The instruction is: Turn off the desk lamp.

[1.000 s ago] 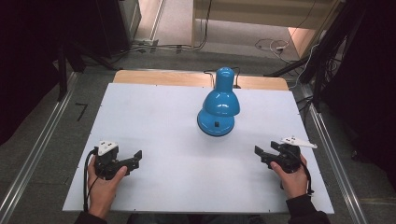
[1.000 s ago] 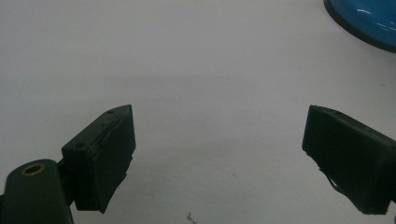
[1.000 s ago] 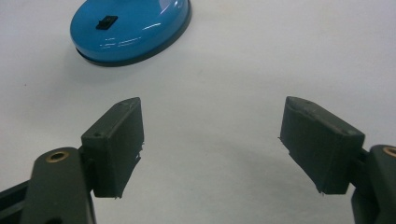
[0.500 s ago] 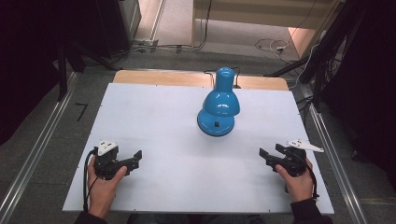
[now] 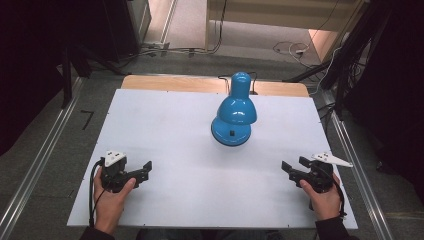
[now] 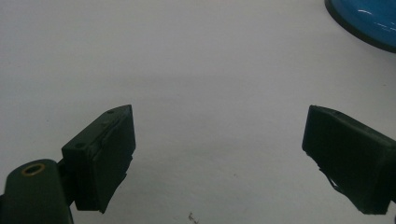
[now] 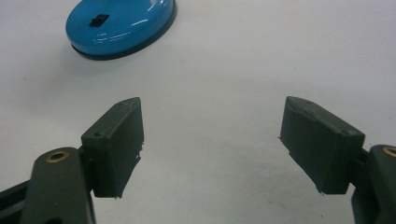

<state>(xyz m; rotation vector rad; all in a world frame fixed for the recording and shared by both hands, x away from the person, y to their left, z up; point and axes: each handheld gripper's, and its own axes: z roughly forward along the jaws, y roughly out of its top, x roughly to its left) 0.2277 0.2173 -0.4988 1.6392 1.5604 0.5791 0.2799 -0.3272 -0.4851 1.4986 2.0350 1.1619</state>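
Blue desk lamp (image 5: 233, 112) stands on the white surface (image 5: 165, 120); left tool (image 5: 145, 169) and right tool (image 5: 290, 167) rest wide apart, holding nothing.

Lamp (image 5: 234, 112): glossy blue finish, smooth, with bright highlights on shade and base. Counter (image 5: 165, 125): matt white sheet, smooth, faintly scuffed; bare wood strip along far edge. Left gripper (image 6: 219, 158) and right gripper (image 7: 212, 147): matt black plastic, pads rough-edged.

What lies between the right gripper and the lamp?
Nothing: bare white table separates the open right gripper from the lamp, as the high view and the right gripper view show.
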